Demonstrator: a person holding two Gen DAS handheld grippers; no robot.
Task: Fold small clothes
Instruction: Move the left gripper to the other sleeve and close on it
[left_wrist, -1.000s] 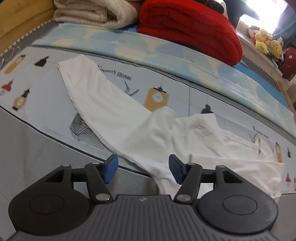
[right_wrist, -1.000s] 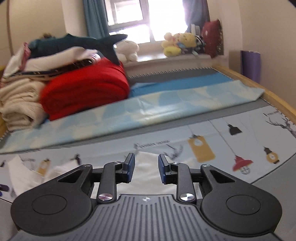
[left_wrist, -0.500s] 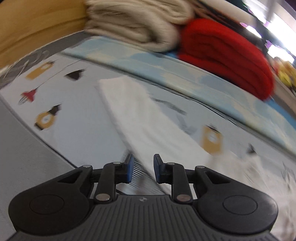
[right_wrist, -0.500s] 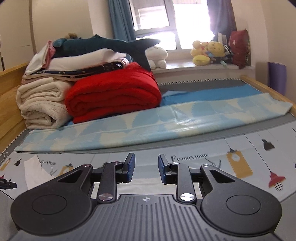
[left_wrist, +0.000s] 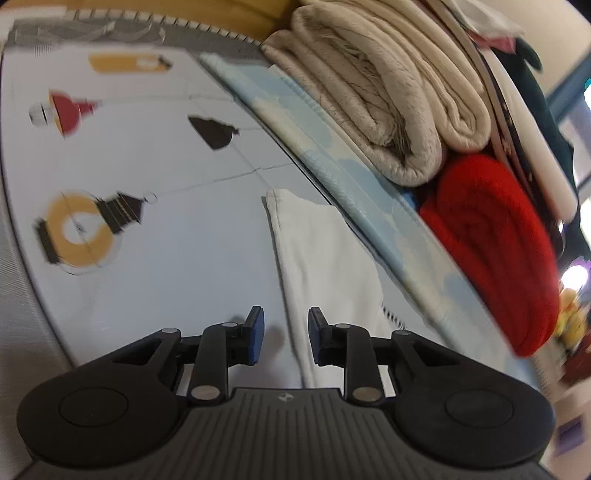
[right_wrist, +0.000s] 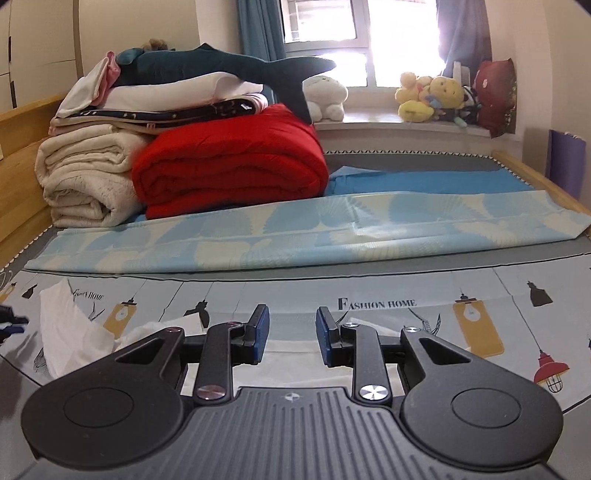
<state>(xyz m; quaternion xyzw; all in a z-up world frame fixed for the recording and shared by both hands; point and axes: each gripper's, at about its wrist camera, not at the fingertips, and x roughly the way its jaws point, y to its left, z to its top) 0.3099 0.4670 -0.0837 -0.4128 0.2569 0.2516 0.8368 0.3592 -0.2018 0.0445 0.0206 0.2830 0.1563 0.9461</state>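
A white long-sleeved garment lies on the printed bed sheet. In the left wrist view one sleeve (left_wrist: 325, 266) runs away from me, its cuff at the far end. My left gripper (left_wrist: 282, 330) is open and empty, low over the sleeve's left edge, which passes between the fingers. In the right wrist view the garment's body (right_wrist: 291, 354) lies flat under my right gripper (right_wrist: 291, 334), which is open and empty just above it. The sleeve (right_wrist: 70, 328) shows crumpled at the left.
A beige folded blanket (left_wrist: 388, 96) and a red folded blanket (left_wrist: 495, 251) are stacked behind a light blue patterned cloth (right_wrist: 295, 236). A shark plush (right_wrist: 221, 66) lies on top of the stack. Stuffed toys (right_wrist: 432, 96) sit on the windowsill. A wooden bed frame (right_wrist: 22, 147) stands at left.
My left gripper has narrowed its opening and swung left along the sleeve toward the cuff. My right gripper has stayed open over the garment's body, its view tilting upward a little.
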